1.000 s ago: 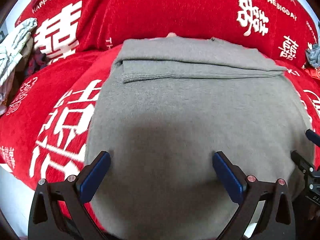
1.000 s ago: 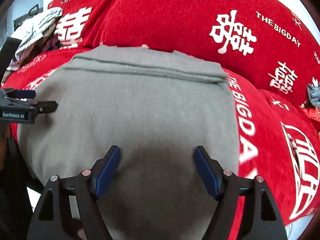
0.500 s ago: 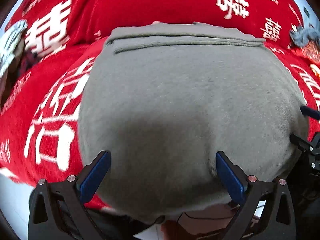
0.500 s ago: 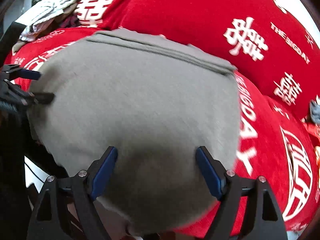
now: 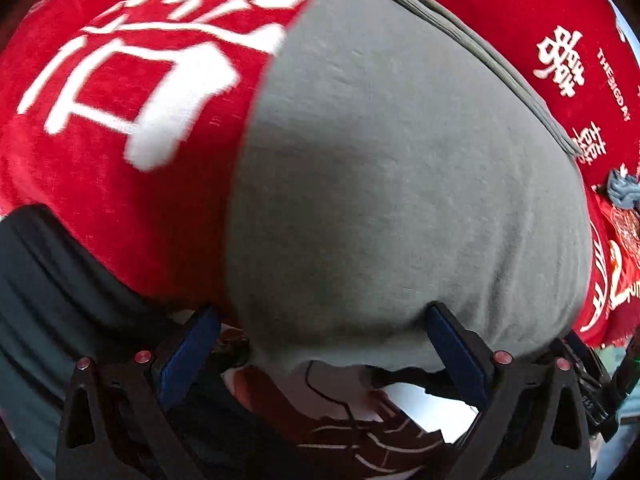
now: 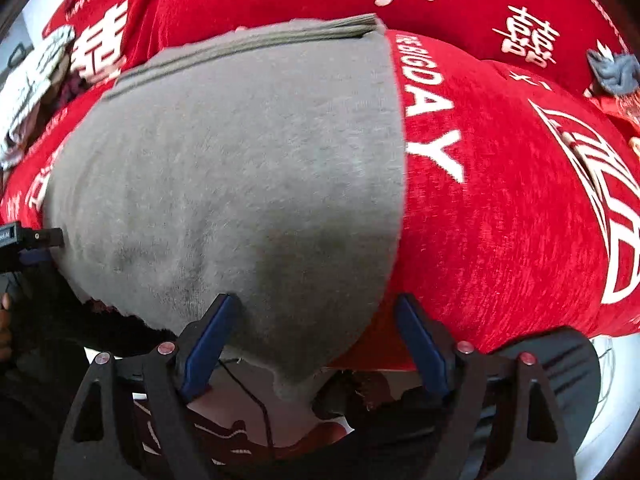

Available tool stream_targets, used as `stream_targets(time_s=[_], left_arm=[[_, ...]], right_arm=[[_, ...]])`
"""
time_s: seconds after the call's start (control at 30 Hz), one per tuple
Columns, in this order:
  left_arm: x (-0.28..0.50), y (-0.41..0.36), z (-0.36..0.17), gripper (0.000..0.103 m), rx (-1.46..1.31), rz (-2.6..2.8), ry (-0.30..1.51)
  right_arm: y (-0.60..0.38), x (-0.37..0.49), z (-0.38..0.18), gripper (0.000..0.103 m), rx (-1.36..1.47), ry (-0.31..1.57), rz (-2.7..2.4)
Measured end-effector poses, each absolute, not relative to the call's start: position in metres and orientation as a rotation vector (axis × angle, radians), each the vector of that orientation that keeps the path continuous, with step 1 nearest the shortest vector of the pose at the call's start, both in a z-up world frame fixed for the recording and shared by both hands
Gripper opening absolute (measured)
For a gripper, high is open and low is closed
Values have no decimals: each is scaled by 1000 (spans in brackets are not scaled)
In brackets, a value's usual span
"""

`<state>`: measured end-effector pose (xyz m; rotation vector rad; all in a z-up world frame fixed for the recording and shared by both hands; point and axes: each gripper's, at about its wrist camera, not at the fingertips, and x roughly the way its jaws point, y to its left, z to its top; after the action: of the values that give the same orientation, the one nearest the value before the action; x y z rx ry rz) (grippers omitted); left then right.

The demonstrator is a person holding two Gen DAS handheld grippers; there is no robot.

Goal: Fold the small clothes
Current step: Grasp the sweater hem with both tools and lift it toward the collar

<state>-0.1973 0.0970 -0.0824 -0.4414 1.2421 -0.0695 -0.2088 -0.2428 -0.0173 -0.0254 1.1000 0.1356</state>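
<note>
A grey knit garment (image 5: 400, 184) lies flat on the red cloth (image 5: 120, 128), its far end folded over into a thick band (image 6: 256, 40). Its near hem hangs over the table's front edge in both views. My left gripper (image 5: 324, 344) is open, its blue pads straddling the garment's near left hem corner. My right gripper (image 6: 316, 340) is open, its pads straddling the near right hem corner of the garment (image 6: 240, 184). Neither holds anything. The left gripper's tip (image 6: 36, 238) shows at the left edge of the right wrist view.
The red cloth with white lettering (image 6: 520, 208) covers the table. A pile of striped clothes (image 6: 28, 92) lies at the far left, a small grey-blue item (image 6: 614, 72) at the far right. The floor and a person's legs show below the front edge.
Both grippers have drawn back toward the table's front edge, from over the garment's middle to its near hem. The left view has swung to the right. Both stay open.
</note>
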Motion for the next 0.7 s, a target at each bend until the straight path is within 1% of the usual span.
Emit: stream_targets(time_s=[0.03,0.07,0.1,0.13,0.17,0.2,0.23,0.33,0.4,0.53,0.7], left_arm=[[-198,92,-80,91,-433,-85,1236],[-199,89,-78,85,-424,-83,1230],[-201,86,-76,75,-421,-93,1222],[-203,83,-73,68,-416,-103,1217],[-206,81,-70,47,-414,-113,1214],[-207,79,-67,15,-414,-134,1211],[-210,76,-63,13,-406,-165,1206],[-210,71,-50,13,-353,-164,1182],[-206,72,-38,13,-350,-177,1150],[-200,76,-1,13,-350,-202,1046],[-150,94,39,13,-381,-216,915]], right_arm=[[-240,-209,-18,84,-31,1104,140],[-236,-211,-19,82,-33,1108,153],[-234,-212,-21,73,-40,1111,167],[-230,-215,-22,55,-64,1108,161],[-230,-216,-21,43,-82,1102,151],[-233,-217,-19,17,-73,1097,156],[-237,-217,-16,14,-39,1096,186],[-255,-217,-8,14,83,1095,275],[-265,-217,2,14,154,1060,331],[-281,-214,35,14,273,939,414],[-284,-187,68,14,296,808,413]])
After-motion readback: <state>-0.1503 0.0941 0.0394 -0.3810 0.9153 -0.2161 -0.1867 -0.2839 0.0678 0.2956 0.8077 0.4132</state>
